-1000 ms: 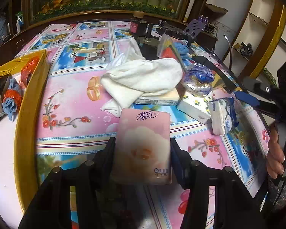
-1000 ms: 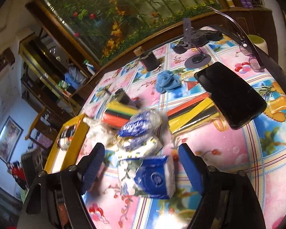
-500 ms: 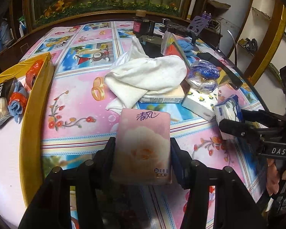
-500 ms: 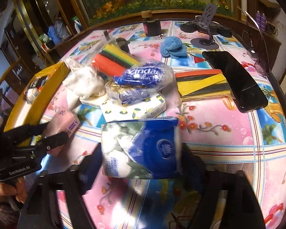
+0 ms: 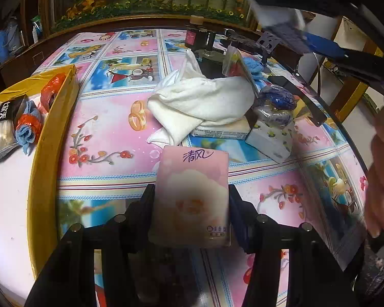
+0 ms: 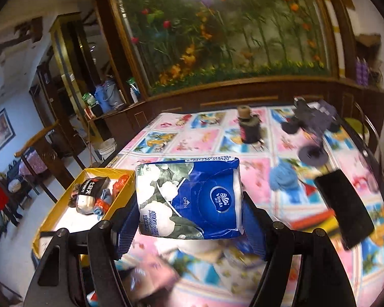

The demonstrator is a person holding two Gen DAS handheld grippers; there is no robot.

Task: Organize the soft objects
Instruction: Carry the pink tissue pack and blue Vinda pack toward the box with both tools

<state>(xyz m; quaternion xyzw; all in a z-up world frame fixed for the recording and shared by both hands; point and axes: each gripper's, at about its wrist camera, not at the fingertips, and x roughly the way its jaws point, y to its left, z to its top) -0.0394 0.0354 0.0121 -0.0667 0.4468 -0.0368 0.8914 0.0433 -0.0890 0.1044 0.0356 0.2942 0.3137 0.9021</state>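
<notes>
**Both grippers holding tissue packs**

L gripper (image 5: pixel 190 199) clamped on pink tissue pack (image 5: pixel 192 192), low over tablecloth (image 5: pixel 102 133). R gripper (image 6: pixel 189 215) grips blue Vinda tissue pack (image 6: pixel 189 199), lifted above table. Yellow box (image 6: pixel 64 215) left; white towel (image 5: pixel 202 102) farther back, mid-table.

Blue tissue pack (image 6: pixel 189 199) newly clamped in right gripper (image 6: pixel 189 220), off the table, airborne.

Table w/ cartoon cloth (image 5: pixel 110 117), white towel (image 5: pixel 204 99), yellow box (image 5: pixel 51 133)
</notes>
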